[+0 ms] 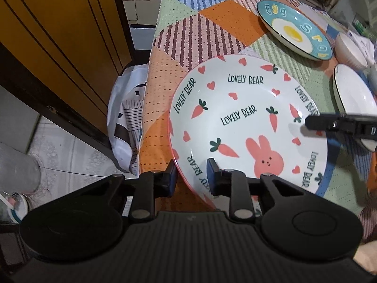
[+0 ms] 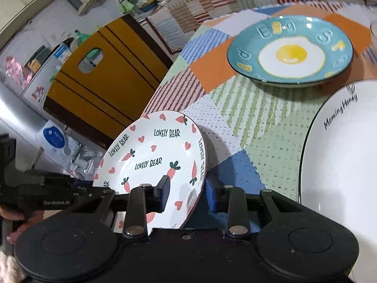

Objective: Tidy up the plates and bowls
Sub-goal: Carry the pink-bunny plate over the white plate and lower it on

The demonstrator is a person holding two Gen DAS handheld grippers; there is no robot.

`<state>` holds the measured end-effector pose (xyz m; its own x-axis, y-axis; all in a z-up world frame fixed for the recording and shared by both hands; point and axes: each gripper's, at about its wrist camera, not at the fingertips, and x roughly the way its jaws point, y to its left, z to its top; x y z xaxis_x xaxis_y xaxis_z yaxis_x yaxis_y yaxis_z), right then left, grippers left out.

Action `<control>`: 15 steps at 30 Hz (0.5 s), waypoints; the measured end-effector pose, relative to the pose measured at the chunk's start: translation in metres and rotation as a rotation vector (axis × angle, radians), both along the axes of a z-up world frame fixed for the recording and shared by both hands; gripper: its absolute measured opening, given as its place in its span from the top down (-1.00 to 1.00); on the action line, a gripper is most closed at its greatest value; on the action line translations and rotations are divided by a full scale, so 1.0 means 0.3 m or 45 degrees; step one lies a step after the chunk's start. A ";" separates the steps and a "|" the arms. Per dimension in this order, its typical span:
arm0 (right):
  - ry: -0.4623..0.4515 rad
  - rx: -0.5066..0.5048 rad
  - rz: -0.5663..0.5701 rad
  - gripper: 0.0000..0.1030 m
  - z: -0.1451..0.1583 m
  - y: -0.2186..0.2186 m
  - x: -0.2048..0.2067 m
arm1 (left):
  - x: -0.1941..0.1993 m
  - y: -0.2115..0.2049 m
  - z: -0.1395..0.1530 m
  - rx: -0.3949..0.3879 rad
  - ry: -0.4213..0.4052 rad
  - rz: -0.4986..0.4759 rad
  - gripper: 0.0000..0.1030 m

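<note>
Kitchen corner; a table under a patchwork tablecloth [image 1: 212,18] of orange, striped and green squares, with a mustard-yellow cabinet door [image 1: 59,35] beside it. A white plastic bag [image 1: 124,122] hangs off the table's near edge.

Lovely Bear plate [image 1: 247,122], white with carrots, hearts and a pink rabbit, sits at the table's corner, held from two sides. The left gripper [image 1: 192,176] has one finger outside the pink rim and one inside the bowl of the plate; jaws drawn in narrow, pinching the rim. The right gripper [image 2: 188,193] straddles the opposite rim the same way, one finger on the face and one behind, also nipped onto the edge. In the right wrist view the plate appears tilted, its far edge raised off the cloth.

Behind it, well apart: a teal egg plate [image 2: 289,52] lying flat. To the right, a white plate [image 2: 341,153] lettered "Morning Honey", near the bear plate. A small white bowl [image 1: 351,49] stands beside the egg plate.
</note>
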<state>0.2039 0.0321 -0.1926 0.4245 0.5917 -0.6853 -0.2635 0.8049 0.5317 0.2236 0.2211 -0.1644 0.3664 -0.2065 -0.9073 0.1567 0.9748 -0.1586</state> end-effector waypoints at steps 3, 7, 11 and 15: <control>0.049 0.020 -0.015 0.40 -0.020 0.000 0.005 | 0.016 0.024 -0.011 -0.062 0.012 0.044 0.51; 0.068 -0.022 -0.007 0.61 -0.049 0.031 -0.009 | 0.017 0.022 -0.018 -0.074 0.008 0.071 0.51; 0.040 -0.039 0.028 0.67 -0.043 0.025 -0.014 | 0.024 0.015 -0.015 -0.082 0.041 0.062 0.51; 0.029 -0.069 0.080 0.66 -0.024 0.015 -0.016 | 0.021 0.025 0.004 -0.160 0.076 0.080 0.49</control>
<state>0.1990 0.0366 -0.1999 0.3715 0.5783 -0.7263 -0.3031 0.8150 0.4939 0.2300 0.2287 -0.1631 0.3282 -0.2981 -0.8963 0.0828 0.9543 -0.2870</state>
